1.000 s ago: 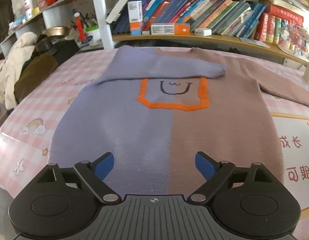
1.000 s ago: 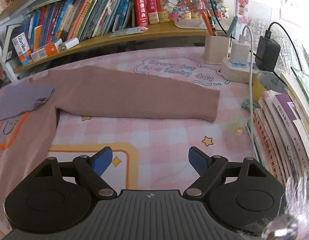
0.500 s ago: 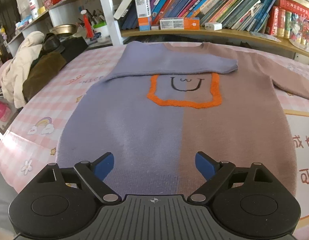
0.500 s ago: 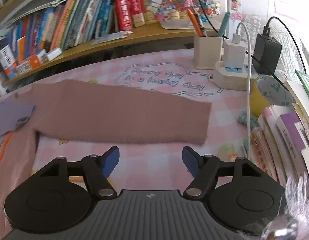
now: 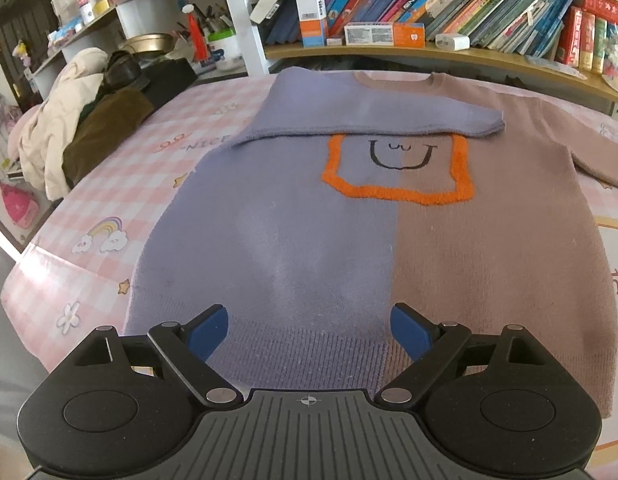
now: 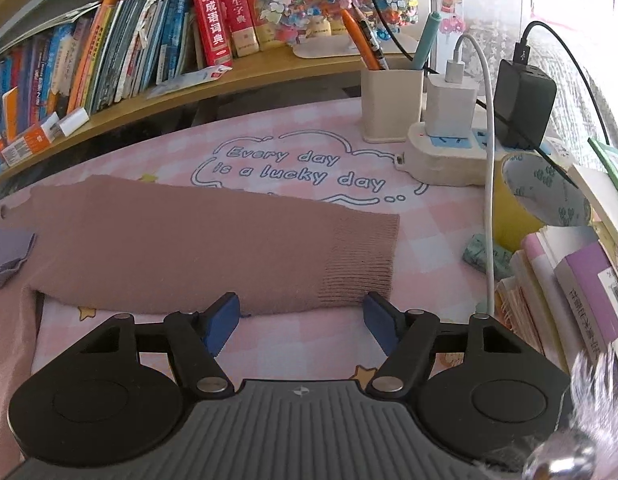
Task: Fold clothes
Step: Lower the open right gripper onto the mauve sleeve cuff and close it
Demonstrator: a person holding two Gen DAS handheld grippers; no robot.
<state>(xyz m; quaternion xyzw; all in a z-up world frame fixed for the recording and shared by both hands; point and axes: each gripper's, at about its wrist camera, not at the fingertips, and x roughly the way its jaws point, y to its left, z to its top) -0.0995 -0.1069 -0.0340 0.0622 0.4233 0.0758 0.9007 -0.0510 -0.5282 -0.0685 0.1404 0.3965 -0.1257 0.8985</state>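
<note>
1. Pink checked cloth [image 5: 109, 184] covering the table, printed with stars and a rainbow; bookshelf [image 5: 449, 12] full of books along the far edge.
2. Sweater [image 5: 349, 240], half lavender, half dusty pink, lying flat on the cloth with an orange-outlined face panel on the chest.
3. Lavender sleeve [image 5: 369, 116], folded across the chest, its cuff reaching onto the pink half.
4. Pink sleeve [image 6: 197, 240], stretched out flat to the side, its ribbed cuff near a yellow tape roll [image 6: 537, 200].
5. Left gripper [image 5: 309, 332], above the sweater's hem, jaws spread wide, grasping nothing.
6. Right gripper [image 6: 303, 320], at the near edge of the pink sleeve by the cuff; jaws apart, pads not pressing on the knit.
7. Pen holder [image 6: 391, 104], power strip [image 6: 449, 156] with chargers, stacked books [image 6: 569, 280] at the right.
8. Heap of clothes [image 5: 69, 136] at the table's left end.
</note>
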